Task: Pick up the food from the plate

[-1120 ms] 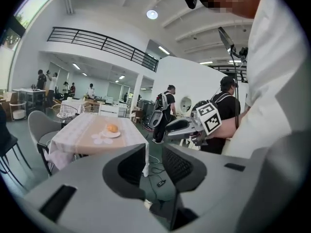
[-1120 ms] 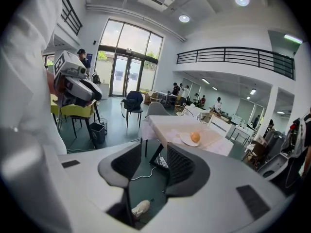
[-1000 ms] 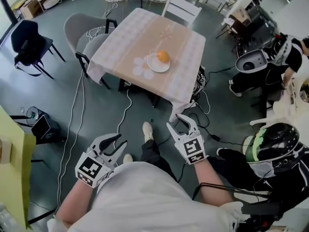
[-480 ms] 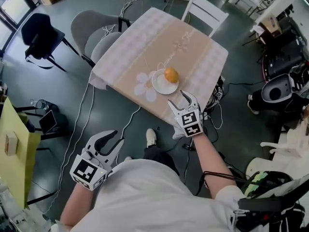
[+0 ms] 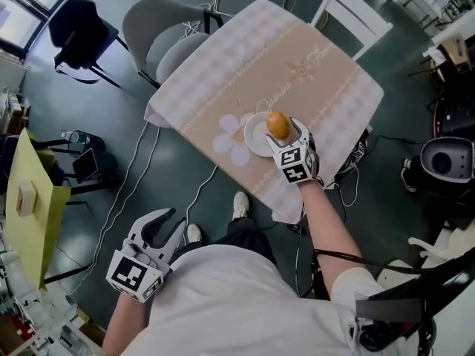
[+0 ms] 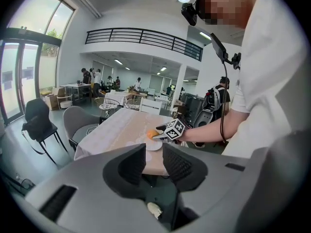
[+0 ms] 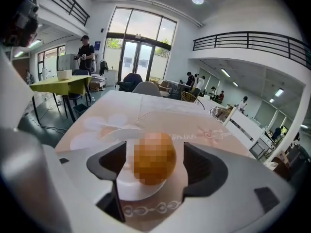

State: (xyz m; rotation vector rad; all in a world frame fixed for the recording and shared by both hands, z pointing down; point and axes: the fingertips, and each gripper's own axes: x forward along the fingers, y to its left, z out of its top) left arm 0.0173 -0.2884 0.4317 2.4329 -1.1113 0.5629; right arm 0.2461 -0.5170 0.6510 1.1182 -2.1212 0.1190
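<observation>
An orange, rounded piece of food [image 5: 277, 124] sits on a small white plate [image 5: 254, 136] near the front edge of a table with a beige and checked cloth [image 5: 223, 73]. My right gripper [image 5: 285, 133] reaches over the plate. Its jaws are opening, with the food [image 7: 154, 158] between them and a gap showing on each side; the plate [image 7: 141, 189] lies beneath. My left gripper [image 5: 165, 225] hangs low beside my body, well short of the table, open and holding nothing. From the left gripper view the food [image 6: 151, 134] shows far ahead.
Two grey chairs [image 5: 159, 35] stand at the table's left side and a white chair [image 5: 356, 17] at its far side. A black chair [image 5: 78, 32] and a yellow-green table [image 5: 30, 199] are on the left. Cables [image 5: 126, 191] run over the floor.
My right gripper has travelled forward from above the floor to the plate and its jaws have widened around the food. The left gripper stayed low at my side.
</observation>
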